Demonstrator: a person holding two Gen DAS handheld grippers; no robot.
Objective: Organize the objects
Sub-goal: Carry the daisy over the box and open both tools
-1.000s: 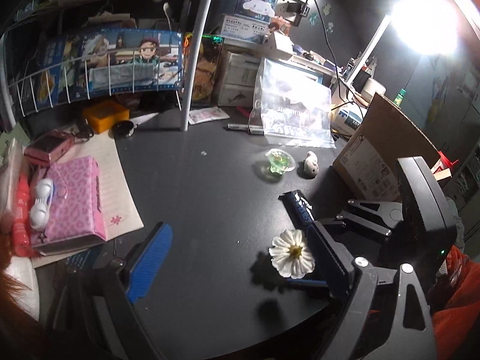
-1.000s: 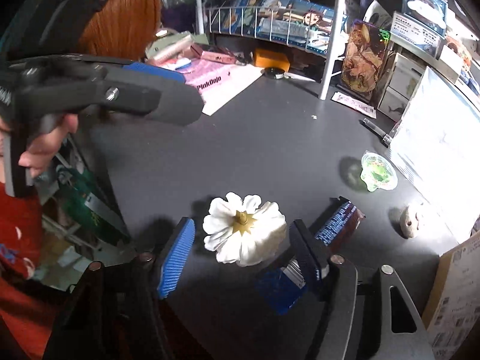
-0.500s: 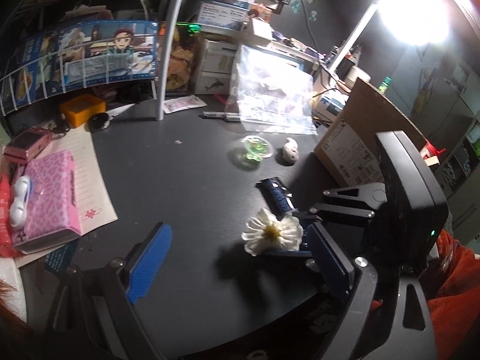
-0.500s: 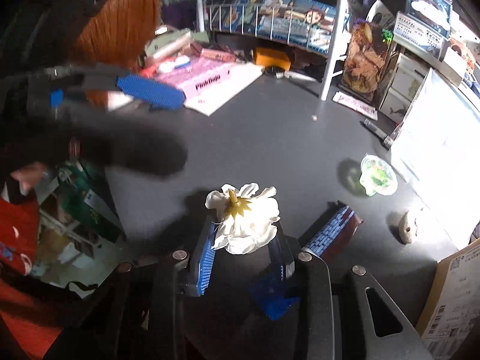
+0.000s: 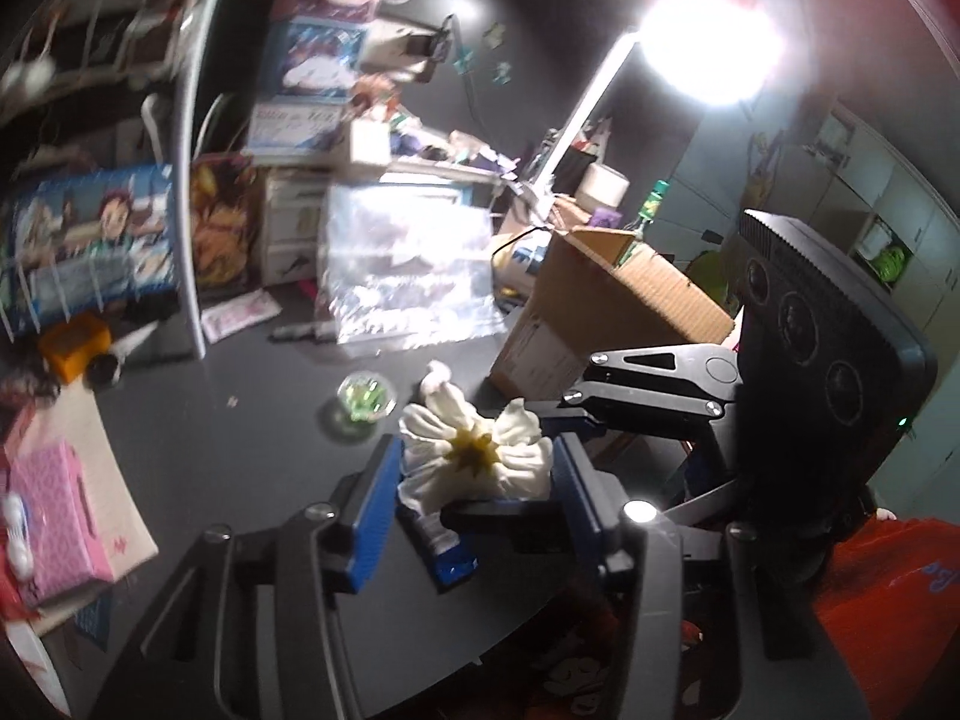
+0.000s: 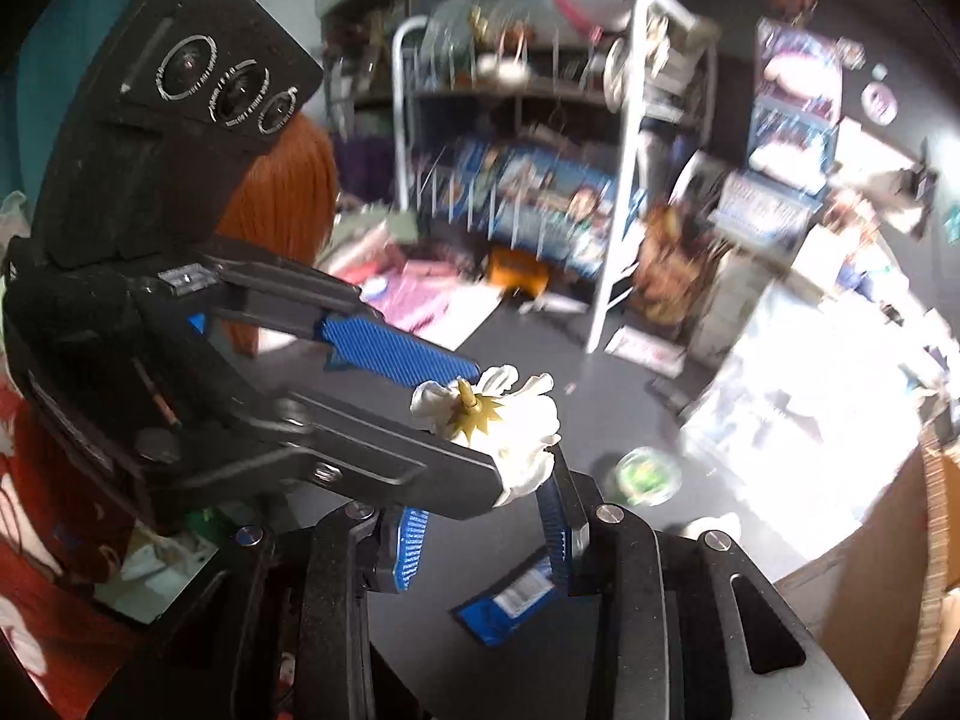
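White fabric flower (image 6: 504, 420) is crumpling softly between both narrowed grippers, right gripper (image 6: 486, 531) and left gripper (image 5: 474, 498); gentle base grip suits it.

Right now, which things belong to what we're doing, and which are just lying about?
In hand: white flower, between the jaws of left gripper and right gripper.
Lying about: blue packet, green dish, plastic bag, cardboard box, pink case.

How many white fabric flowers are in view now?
1. The white fabric flower with a yellow centre sits between both grippers' blue pads, lifted above the black table. Clutter may hide others.
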